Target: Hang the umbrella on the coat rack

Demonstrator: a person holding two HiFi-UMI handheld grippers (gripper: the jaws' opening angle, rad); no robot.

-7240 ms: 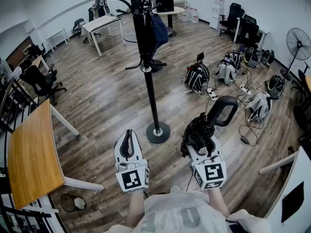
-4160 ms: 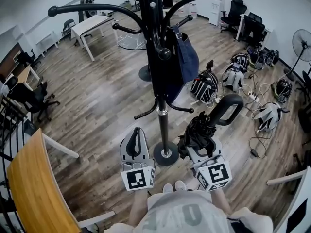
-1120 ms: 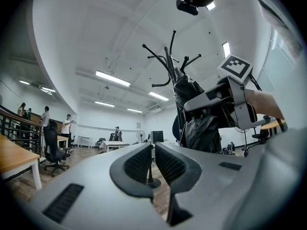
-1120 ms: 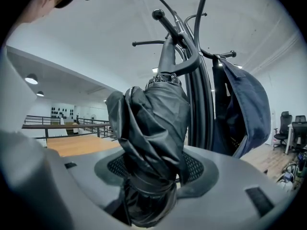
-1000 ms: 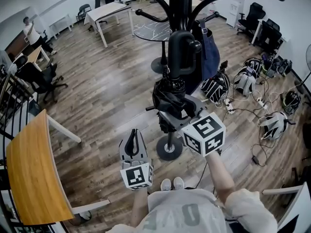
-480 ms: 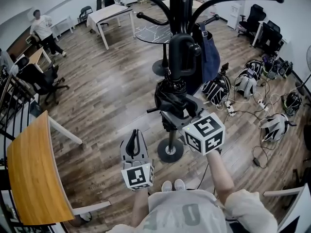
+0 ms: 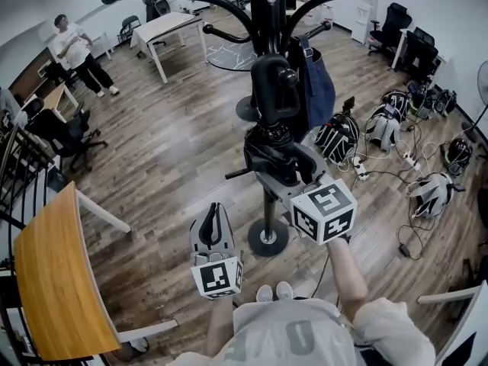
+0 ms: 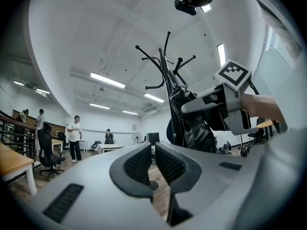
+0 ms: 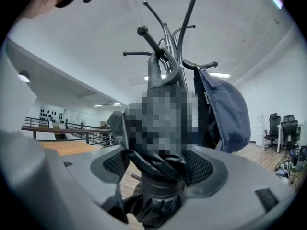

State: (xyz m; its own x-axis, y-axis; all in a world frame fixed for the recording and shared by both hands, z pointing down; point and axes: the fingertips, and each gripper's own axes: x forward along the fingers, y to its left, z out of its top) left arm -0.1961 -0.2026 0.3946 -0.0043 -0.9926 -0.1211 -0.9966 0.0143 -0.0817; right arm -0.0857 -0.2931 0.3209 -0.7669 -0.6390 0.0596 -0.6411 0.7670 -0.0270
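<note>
The black folded umbrella (image 7: 271,155) hangs upright against the coat rack (image 7: 265,204), its loop handle (image 7: 273,90) hooked over a short peg. My right gripper (image 7: 284,168) reaches level around the bunched canopy. Its jaws are opening; the umbrella (image 9: 158,176) stands between the pads (image 9: 117,164), whose mesh faces show on both sides. My left gripper (image 7: 213,219) hangs low and left of the pole, shut with nothing in it (image 8: 153,164). The left gripper view also shows the umbrella (image 8: 194,128) beside the rack (image 8: 165,66).
A blue bag (image 7: 316,90) hangs on the rack's right side. The rack's round base (image 7: 268,237) sits just ahead of the person's shoes. A wooden desk (image 7: 53,280) is at the left, bags and cables (image 7: 389,136) at the right, and a person (image 7: 76,52) at the back left.
The right gripper has dropped slightly with the umbrella's handle still over the peg. The left gripper has stayed put. The person at the back left has walked nearer.
</note>
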